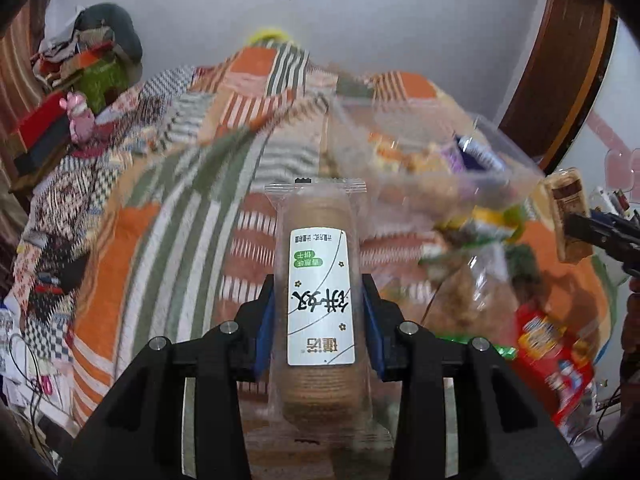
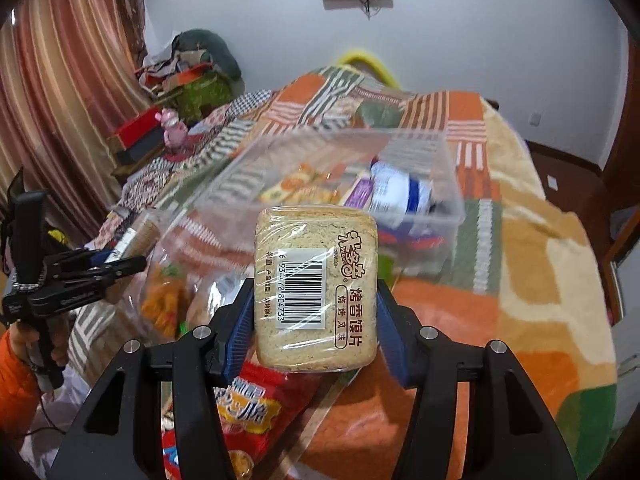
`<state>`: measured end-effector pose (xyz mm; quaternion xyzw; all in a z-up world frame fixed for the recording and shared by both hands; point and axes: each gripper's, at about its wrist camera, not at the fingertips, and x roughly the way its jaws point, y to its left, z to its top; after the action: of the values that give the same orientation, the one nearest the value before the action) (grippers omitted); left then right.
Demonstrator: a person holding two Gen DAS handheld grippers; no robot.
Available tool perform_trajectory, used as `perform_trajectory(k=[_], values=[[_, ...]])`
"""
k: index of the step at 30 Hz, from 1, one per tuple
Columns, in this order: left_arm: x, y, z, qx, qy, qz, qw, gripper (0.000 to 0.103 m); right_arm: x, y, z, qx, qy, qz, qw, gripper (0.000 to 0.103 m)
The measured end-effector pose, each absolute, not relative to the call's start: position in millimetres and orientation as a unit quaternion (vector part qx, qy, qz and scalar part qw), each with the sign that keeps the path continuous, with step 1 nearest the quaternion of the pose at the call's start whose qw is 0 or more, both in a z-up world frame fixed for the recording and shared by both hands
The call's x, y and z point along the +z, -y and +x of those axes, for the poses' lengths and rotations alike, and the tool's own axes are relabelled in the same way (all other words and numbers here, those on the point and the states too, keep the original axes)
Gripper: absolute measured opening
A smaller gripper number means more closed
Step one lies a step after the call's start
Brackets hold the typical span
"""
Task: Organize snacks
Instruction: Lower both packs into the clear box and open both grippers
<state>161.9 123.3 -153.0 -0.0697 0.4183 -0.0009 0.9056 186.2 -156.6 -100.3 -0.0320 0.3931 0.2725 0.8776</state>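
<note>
Two handheld grippers are raised over a bed (image 2: 540, 264) spread with an orange, green and striped patchwork blanket, each carrying a snack. The left gripper (image 1: 319, 312) has its jaws pinching a clear-wrapped roll of round biscuits (image 1: 320, 280) with a white label, the blue pads pressed to both sides of the roll. The right gripper (image 2: 316, 312) has its jaws clamped on a wrapped block of toasted bread slices (image 2: 316, 288), barcode facing the camera.

Beyond both packets, toward the middle of the bed, sits a clear plastic bin (image 2: 448, 184) already holding several packets and a blue-and-white bottle (image 2: 400, 196). Nearer the foot edge of the bed lie a transparent bag of snacks (image 2: 168, 292) and a red packet (image 2: 256, 408), the red one just beneath the bread block in the right wrist view.

A person's hand in an orange sleeve (image 2: 16, 364) grips the left tool's handle at the left of that view.
</note>
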Motion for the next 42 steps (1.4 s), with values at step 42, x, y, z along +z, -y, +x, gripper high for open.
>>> perform_trajectory(k=[42], values=[[-136, -58, 321, -0.065, -0.400, -0.051, 0.913, 0.039, -121, 106, 290, 0.266, -0.411, -0.066, 0.869, 0.052]])
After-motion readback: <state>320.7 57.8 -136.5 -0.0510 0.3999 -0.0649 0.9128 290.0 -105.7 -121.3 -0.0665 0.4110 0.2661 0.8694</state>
